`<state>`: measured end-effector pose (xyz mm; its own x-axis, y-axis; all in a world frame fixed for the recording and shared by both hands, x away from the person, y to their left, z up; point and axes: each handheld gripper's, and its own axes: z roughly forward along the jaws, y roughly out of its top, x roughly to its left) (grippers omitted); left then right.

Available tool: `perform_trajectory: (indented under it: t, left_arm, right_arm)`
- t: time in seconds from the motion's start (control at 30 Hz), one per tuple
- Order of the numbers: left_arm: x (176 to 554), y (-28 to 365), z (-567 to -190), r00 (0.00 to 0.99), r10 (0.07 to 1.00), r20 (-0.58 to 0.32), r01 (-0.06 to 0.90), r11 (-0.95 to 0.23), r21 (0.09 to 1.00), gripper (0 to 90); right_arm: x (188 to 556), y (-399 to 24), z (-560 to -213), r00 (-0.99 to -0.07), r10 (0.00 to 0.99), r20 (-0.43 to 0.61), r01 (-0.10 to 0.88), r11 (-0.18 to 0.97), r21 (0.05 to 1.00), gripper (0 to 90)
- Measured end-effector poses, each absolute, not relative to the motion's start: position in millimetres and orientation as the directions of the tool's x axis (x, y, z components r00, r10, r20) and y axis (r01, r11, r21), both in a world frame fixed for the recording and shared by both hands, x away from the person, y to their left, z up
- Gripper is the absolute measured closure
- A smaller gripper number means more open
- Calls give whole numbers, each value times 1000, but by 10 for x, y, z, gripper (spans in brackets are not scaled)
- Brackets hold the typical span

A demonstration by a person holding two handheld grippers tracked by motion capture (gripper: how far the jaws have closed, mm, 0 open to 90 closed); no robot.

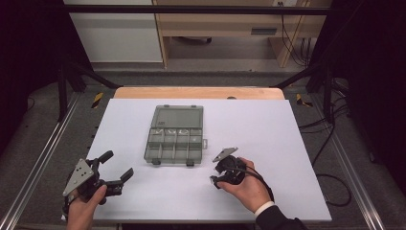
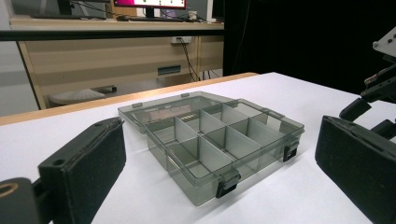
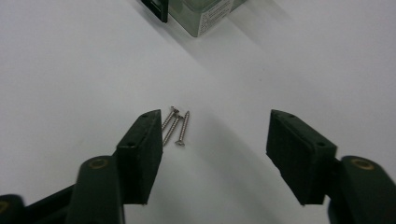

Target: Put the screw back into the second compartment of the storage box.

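Nearest the person's edge of the white table (image 1: 287, 158), the right gripper (image 3: 212, 149) points down at three small screws (image 3: 176, 127), which lie side by side on the sheet just in front of the organizer box's (image 1: 174, 135) near right corner. Its jaws are parted and grasp nothing; the screws lie between them, close against the left pad, with bare sheet up to the right pad. Left of the box and well apart from it, the left gripper (image 1: 116, 168) rests released, jaws wide, facing the box. Beyond both, the grey see-through box stands with its lid laid open and flat behind its divided compartments.
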<state>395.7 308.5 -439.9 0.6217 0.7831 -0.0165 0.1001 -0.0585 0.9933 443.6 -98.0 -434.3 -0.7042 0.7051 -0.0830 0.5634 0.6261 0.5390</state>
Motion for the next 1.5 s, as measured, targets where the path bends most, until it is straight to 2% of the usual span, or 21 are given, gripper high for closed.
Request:
perform_trajectory:
  t: [0.03,0.07,0.17,0.47,0.7,0.93,1.1,1.3,1.5]
  left_arm:
    - [3959,3083,-4400,621,784,-20,101,-55,993,17]
    - [3959,3082,-4400,621,784,-20,101,-55,993,17]
    - [3959,3082,-4400,622,783,-16,102,-61,993,17]
    - [3957,3070,-4401,625,781,-9,102,-70,992,18]
    - [3956,3068,-4402,626,780,-6,101,-73,992,18]
    - [3956,3060,-4403,627,779,-6,100,-74,992,19]
    - [3957,3064,-4403,628,778,-3,101,-77,992,19]
    - [3956,3064,-4403,627,779,-2,100,-78,992,19]
    - [3955,3056,-4404,628,778,4,100,-86,991,19]
  right_arm:
    - [4445,-972,-4358,-694,717,-65,577,608,545,449]
    - [4445,-972,-4358,-694,717,-65,577,608,545,449]
    - [4459,-945,-4404,-690,723,-31,597,594,539,554]
    - [4475,-889,-4525,-695,719,-12,610,597,521,693]
    - [4477,-893,-4559,-688,726,-2,626,595,505,764]
    - [4509,-915,-4588,-683,731,14,636,584,504,796]
    - [4532,-926,-4593,-676,736,39,647,567,510,876]
    - [4534,-962,-4546,-677,735,42,636,555,536,877]
    - [4569,-951,-4311,-694,720,31,591,544,595,877]
